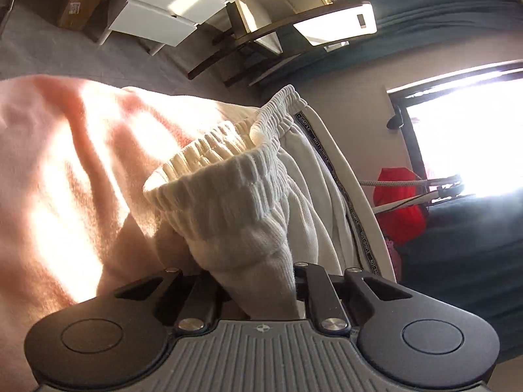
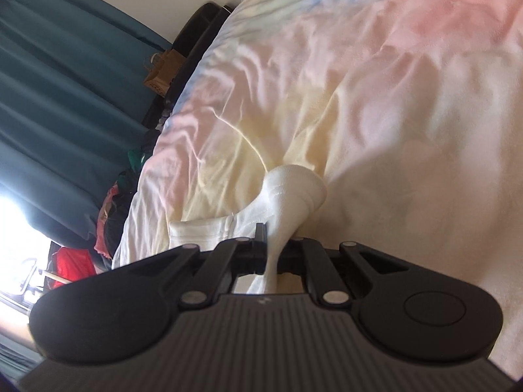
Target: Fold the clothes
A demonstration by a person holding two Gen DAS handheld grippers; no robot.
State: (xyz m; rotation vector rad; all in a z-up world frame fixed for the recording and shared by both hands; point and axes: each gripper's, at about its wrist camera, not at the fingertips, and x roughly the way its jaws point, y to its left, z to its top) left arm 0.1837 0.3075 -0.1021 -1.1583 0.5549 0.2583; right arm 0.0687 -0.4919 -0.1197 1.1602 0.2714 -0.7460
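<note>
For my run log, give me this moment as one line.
left gripper: shut on pants waistband | right gripper: shut on pants | pants: lifted over bed | fold: not done

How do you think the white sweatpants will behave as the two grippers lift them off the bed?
Probably floppy: the sweatpants sag in loose folds from the left gripper. They look fairly thick, so likely somewhat heavy. Grip seems secure, since the cloth bunches tightly in the right gripper.
</note>
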